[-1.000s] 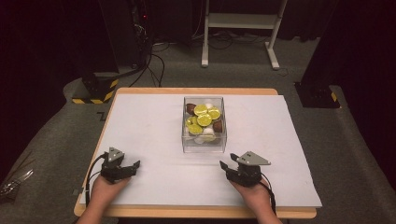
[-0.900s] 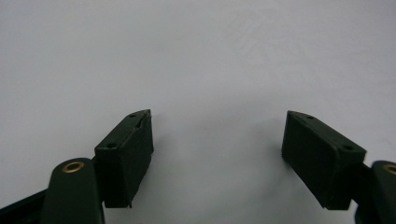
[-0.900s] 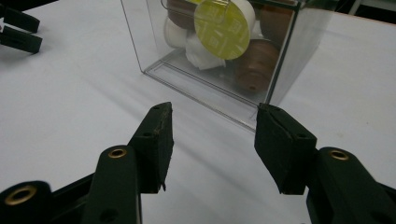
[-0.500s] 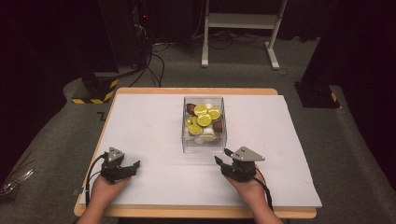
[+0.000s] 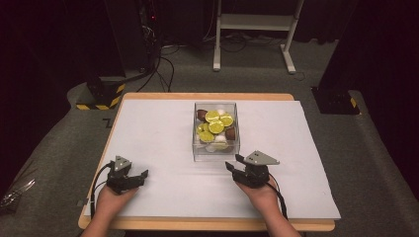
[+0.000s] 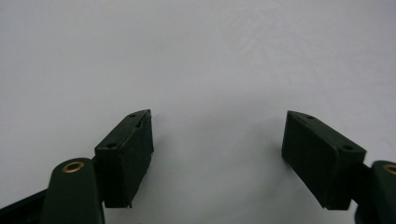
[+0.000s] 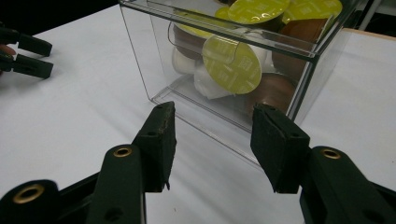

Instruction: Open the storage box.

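Black jaws with screw holes, brass rivets, black cables

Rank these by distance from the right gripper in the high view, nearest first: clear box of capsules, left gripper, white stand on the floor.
From the right gripper:
1. Clear box of capsules, just ahead of it at the middle of the table.
2. Left gripper, across the near edge on the left.
3. White stand, on the floor beyond the table's far edge.
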The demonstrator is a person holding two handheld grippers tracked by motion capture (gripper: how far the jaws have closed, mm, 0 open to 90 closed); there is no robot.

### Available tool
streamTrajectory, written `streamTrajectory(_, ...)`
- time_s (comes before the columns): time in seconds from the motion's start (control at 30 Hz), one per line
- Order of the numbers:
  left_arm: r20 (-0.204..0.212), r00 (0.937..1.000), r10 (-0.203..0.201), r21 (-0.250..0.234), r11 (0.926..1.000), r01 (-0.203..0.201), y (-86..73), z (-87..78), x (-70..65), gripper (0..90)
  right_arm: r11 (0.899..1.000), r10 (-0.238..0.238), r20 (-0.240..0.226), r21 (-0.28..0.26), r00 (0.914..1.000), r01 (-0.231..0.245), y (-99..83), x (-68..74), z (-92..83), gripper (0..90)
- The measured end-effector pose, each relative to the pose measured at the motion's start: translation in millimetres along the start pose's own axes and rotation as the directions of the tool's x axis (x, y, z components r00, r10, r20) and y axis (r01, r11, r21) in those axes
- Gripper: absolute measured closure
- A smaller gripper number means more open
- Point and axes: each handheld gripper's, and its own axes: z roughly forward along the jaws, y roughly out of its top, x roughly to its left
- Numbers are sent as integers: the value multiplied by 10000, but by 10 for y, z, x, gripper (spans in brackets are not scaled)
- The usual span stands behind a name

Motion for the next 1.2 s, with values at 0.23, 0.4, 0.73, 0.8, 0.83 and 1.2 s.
streamTrajectory(0.23, -1, 10000, 11, 1, 10000, -11, 0, 0, 1, 252, 10000, 19, -110, -26, 9999, -20, 27, -8, 34, 503)
streamTrajectory(0.4, -4, 10000, 46, 18, 10000, -46, 1, -1, 4, 252, 10000, 28, -262, -5, 9997, -28, 44, -5, 76, 505)
streamTrajectory(0.73, -12, 10000, 63, 46, 10000, -63, 3, -2, 6, 252, 9998, 197, -324, 62, 9993, -195, 106, -34, 180, 513)
streamTrajectory(0.8, -5, 10000, 49, 23, 10000, -49, 2, 0, 5, 252, 9997, 199, -334, 110, 9992, -196, 121, -41, 214, 519)
streamTrajectory(0.83, 0, 10000, 50, 29, 10000, -50, 2, -1, 5, 252, 9997, 199, -334, 110, 9992, -196, 121, -41, 214, 519)
streamTrajectory(1.2, -14, 10000, 3, -58, 10000, -3, -1, 3, -4, 252, 9996, 206, -341, -167, 9992, -212, 150, -53, 267, 528)
